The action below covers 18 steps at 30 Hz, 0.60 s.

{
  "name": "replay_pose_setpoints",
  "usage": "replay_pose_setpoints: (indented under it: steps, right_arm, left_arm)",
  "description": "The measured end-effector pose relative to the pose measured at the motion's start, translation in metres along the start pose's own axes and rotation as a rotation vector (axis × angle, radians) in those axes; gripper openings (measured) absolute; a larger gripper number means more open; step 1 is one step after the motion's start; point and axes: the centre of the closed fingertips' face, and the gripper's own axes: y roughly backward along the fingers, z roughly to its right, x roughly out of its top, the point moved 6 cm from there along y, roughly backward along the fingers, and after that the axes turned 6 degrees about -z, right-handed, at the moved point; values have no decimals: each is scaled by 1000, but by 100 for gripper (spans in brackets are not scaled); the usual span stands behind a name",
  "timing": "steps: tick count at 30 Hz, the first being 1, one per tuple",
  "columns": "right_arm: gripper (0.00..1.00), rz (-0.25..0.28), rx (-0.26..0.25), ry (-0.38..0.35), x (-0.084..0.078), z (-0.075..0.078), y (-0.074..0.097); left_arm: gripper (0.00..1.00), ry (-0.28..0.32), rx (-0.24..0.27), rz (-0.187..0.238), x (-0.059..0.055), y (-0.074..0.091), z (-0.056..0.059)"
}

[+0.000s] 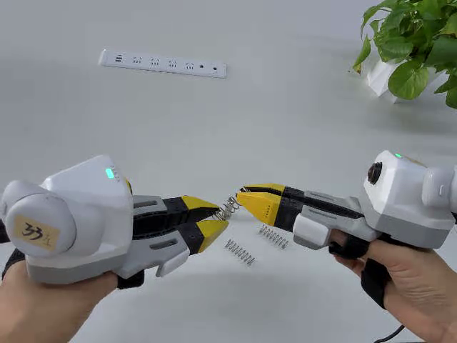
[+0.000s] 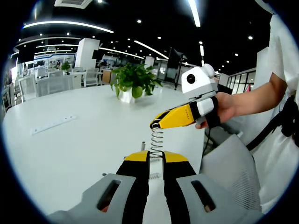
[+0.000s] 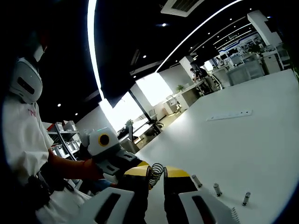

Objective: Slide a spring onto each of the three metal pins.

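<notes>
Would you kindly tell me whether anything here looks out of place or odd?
Nothing looks damaged or spilled. One spring is held in mid-air between the left gripper and right gripper; two springs lie loose on the table; the three pins stand upright, bare.

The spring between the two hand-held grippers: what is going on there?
A person holds one hand-held gripper in each hand. The right hand-held gripper pinches a spring in the air; its other end reaches the left hand-held gripper. Two more springs lie on the table. The three pins stand bare.
</notes>
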Motion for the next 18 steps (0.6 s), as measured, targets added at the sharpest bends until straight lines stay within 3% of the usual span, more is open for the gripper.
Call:
replay_pose_setpoints:
  steps: [18]
  right_arm:
    - [6,-96,-20,163,4,-7,-5]
  left_arm:
    - [7,-2,-21,-21,-3,-3,2]
